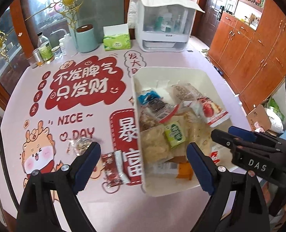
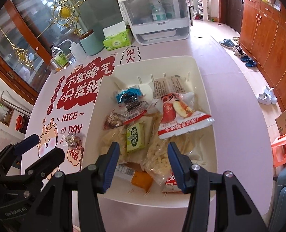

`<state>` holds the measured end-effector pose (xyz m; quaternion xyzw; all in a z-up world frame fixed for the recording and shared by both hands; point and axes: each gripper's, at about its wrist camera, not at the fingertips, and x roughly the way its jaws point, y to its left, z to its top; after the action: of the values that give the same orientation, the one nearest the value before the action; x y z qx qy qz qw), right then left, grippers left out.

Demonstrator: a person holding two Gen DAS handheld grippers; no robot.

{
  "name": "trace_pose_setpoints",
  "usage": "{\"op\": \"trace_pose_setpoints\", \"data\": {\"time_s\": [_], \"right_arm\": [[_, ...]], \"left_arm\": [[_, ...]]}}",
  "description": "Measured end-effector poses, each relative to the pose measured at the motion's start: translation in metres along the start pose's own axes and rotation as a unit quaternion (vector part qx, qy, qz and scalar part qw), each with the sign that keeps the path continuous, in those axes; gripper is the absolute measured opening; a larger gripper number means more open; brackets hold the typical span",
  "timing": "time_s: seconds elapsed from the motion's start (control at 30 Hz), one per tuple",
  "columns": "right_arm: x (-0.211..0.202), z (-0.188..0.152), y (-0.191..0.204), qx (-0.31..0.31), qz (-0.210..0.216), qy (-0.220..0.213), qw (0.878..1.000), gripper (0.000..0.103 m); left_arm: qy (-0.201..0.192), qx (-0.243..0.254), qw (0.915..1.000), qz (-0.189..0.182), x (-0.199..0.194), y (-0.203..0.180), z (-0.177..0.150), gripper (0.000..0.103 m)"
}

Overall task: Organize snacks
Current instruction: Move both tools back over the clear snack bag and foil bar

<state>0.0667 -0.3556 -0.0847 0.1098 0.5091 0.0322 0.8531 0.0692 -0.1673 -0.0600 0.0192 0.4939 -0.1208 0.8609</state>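
We read "NICE ~ DAY" on the table [image 1: 104, 203] mat, under large red Chinese lettering and beside a cartoon dragon; "DAS" stands on the right claw's [image 2: 143, 160] body as the left camera sees it, and "GenRobot.AI" on the left claw [image 1: 143, 159] in the right camera. The white bin [image 2: 206, 81] sits toward the table's right edge and holds the snacks: a red-and-white apple pack [image 2: 179, 114] with Chinese print, a small green pack [image 2: 135, 139], a blue pack [image 2: 128, 94], a dark seaweed-like pack [image 2: 133, 106], pale crumbly bags [image 2: 160, 154], an orange pack [image 2: 142, 179] and a red-and-white pack [image 2: 171, 181] whose lettering is cut off. Two snacks lie on the table just left of the bin: a red sachet [image 1: 114, 168] and a clear-wrapped round sweet [image 1: 81, 145]. Both claws stand apart, gripping nothing; the right hangs over the bin's near end, the left straddles its left wall. Along the far edge stand a teal canister [image 1: 86, 38], a green tissue pack [image 1: 116, 39], bottles [image 1: 44, 48] and a white lidded box [image 1: 160, 21] with bottles inside.
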Motion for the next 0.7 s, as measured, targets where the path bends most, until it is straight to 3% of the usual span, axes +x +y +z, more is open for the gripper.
{"op": "trace_pose_setpoints", "data": {"time_s": [0.33,0.53,0.7], "right_arm": [[0.014,-0.008,0.037,-0.013,0.006,0.015,1.000,0.052],[0.021,-0.010,0.072,-0.020,0.006,0.013,1.000,0.052],[0.026,-0.016,0.110,-0.030,0.006,0.009,0.999,0.052]], "left_arm": [[0.023,-0.041,0.9973,0.056,0.000,0.095,-0.035,0.090],[0.050,-0.036,0.9965,0.057,0.014,0.138,-0.046,0.090],[0.054,0.002,0.9979,0.034,0.016,0.166,-0.036,0.090]]}}
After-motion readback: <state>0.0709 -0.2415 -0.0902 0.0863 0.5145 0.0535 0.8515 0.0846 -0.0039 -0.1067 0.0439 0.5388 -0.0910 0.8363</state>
